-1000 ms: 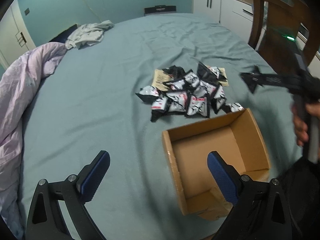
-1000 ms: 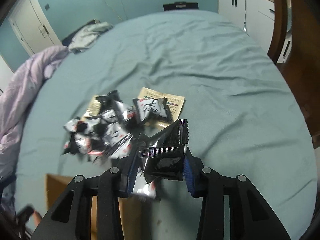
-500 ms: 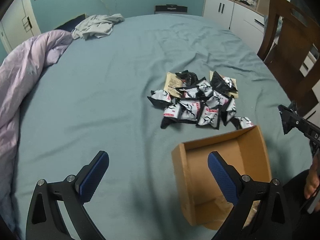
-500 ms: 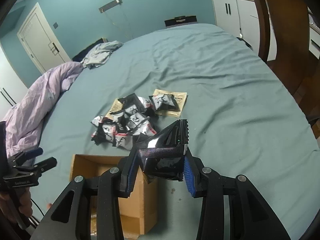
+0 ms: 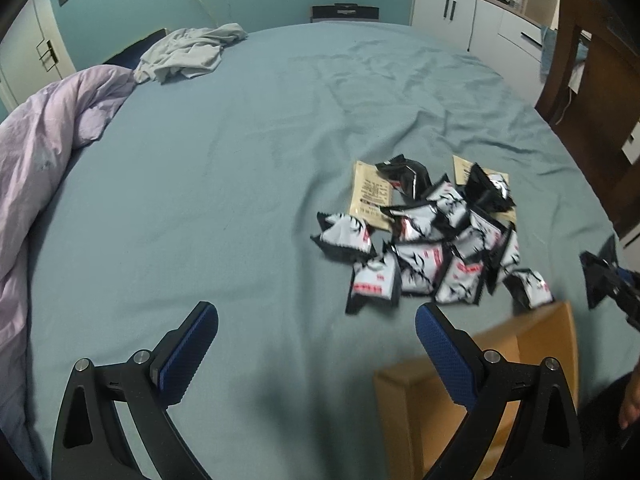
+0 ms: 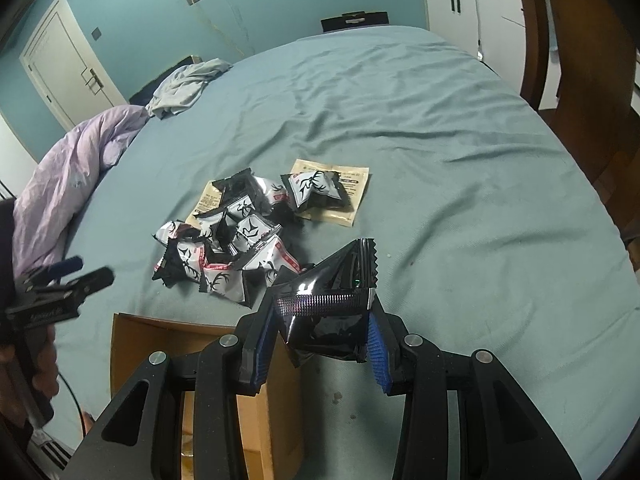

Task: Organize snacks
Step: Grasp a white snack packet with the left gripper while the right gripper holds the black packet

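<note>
The right tongs [image 6: 320, 344] gripped a black snack packet [image 6: 328, 316], held just right of the cardboard box [image 6: 160, 344], long axis crosswise. The left tongs [image 5: 316, 344] hung open beside the box, empty. The snack pile [image 6: 248, 236] lay beyond the box. Compared with a second earlier, the packet sat nearer the box

The cardboard box [image 5: 532, 364] at the lower right of the left wrist view is blurred and cut off by the bottom edge. In the right wrist view the right claw [image 6: 318, 344] hides its near wall. Packet print is unreadable.
</note>
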A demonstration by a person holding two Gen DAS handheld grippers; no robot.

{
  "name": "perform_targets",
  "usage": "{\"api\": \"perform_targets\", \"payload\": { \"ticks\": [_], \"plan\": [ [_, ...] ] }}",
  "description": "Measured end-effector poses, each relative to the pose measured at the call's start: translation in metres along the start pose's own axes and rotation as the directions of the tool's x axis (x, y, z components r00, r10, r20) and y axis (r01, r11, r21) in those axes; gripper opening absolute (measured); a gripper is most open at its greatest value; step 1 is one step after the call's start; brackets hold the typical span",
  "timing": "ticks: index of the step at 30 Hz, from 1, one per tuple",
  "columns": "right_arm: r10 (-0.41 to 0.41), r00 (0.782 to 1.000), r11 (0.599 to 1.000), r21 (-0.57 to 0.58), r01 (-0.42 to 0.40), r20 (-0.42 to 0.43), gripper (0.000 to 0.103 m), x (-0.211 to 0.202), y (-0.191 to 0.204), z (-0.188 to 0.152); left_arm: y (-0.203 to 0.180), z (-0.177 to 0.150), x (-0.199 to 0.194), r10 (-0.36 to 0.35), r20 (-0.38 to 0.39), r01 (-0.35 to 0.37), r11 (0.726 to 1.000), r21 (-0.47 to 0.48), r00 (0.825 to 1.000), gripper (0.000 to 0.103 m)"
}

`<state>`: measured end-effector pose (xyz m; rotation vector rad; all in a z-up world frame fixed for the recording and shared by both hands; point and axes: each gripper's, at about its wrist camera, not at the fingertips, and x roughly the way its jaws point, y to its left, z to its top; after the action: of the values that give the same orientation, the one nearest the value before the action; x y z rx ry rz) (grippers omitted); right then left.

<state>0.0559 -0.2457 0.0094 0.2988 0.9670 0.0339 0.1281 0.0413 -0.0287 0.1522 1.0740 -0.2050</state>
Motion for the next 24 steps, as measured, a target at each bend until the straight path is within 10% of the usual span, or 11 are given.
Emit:
{"api": "perform_targets", "payload": {
  "ticks": [16, 24],
  "plan": [
    [-0.019, 0.999, 1.000, -0.024, 0.018, -0.048, 0.039, 0.023, 0.004, 0.004, -0.001, 0.040, 0.085, -0.036, -0.065, 0.033, 0.998, -0.048, 0.997, 0.086],
    [-0.047, 0.999, 0.998, -0.050, 0.046, -0.020, 0.039, 0.023, 0.010, 0.001, -0.001, 0.044, 0.105, -0.061, -0.087, 0.052, 0.994, -0.101, 0.994, 0.045]
  ]
}}
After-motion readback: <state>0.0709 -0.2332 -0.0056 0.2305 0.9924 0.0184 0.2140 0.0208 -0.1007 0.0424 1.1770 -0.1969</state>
